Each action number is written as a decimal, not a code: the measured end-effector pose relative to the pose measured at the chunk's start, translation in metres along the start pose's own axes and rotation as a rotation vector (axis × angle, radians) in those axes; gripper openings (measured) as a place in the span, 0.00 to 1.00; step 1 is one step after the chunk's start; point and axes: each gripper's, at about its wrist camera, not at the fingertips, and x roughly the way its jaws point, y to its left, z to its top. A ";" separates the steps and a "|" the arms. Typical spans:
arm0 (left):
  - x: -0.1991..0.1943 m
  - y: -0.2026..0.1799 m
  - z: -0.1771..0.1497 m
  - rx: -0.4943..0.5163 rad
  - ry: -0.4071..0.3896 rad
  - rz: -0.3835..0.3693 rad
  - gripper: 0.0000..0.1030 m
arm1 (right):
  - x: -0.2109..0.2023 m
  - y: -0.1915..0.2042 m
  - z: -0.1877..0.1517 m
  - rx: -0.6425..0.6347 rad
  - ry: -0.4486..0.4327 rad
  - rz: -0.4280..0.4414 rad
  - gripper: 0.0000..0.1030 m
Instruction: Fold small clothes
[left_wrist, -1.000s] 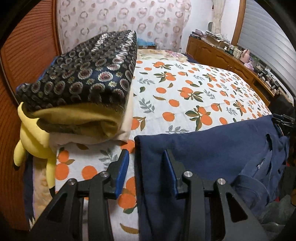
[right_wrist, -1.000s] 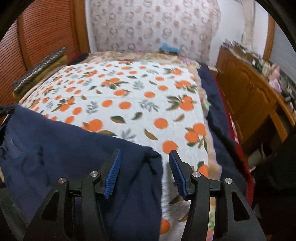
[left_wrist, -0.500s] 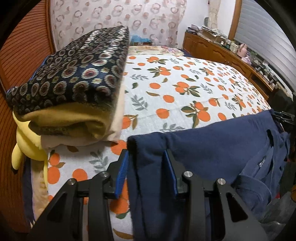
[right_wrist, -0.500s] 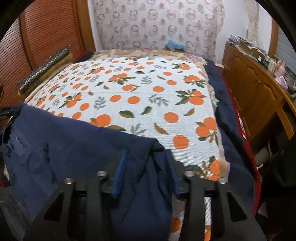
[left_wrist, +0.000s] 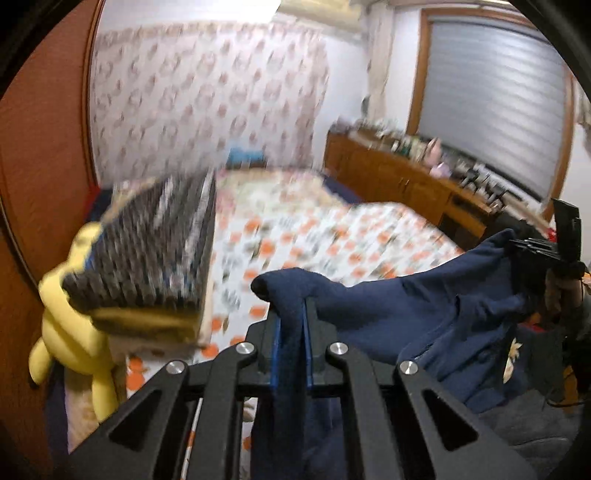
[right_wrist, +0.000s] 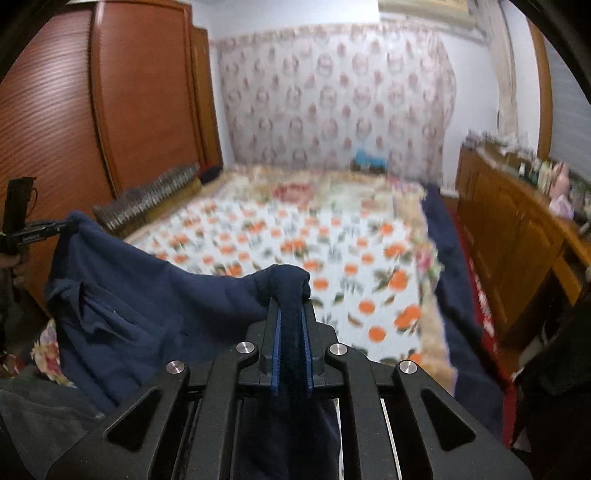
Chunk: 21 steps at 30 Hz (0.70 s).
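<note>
Since 1 second ago your 2 grippers have clamped shut on the navy garment (left_wrist: 406, 306): left gripper (left_wrist: 291, 332), right gripper (right_wrist: 291, 332). It hangs stretched between them above the bed (right_wrist: 332, 251), creased and sagging.

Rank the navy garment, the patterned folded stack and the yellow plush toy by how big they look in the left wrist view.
1. navy garment, largest, though it hangs nearest the camera.
2. patterned folded stack.
3. yellow plush toy, smallest; the stack hides part of it, so its true size is unsure.
</note>
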 end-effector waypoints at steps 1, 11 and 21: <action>-0.009 -0.004 0.005 0.003 -0.025 -0.005 0.06 | -0.012 0.003 0.005 -0.008 -0.021 -0.002 0.06; -0.092 -0.014 0.046 0.009 -0.258 -0.032 0.06 | -0.115 0.020 0.065 -0.053 -0.240 -0.037 0.06; -0.160 -0.020 0.080 0.034 -0.444 -0.051 0.06 | -0.204 0.031 0.114 -0.096 -0.428 -0.088 0.06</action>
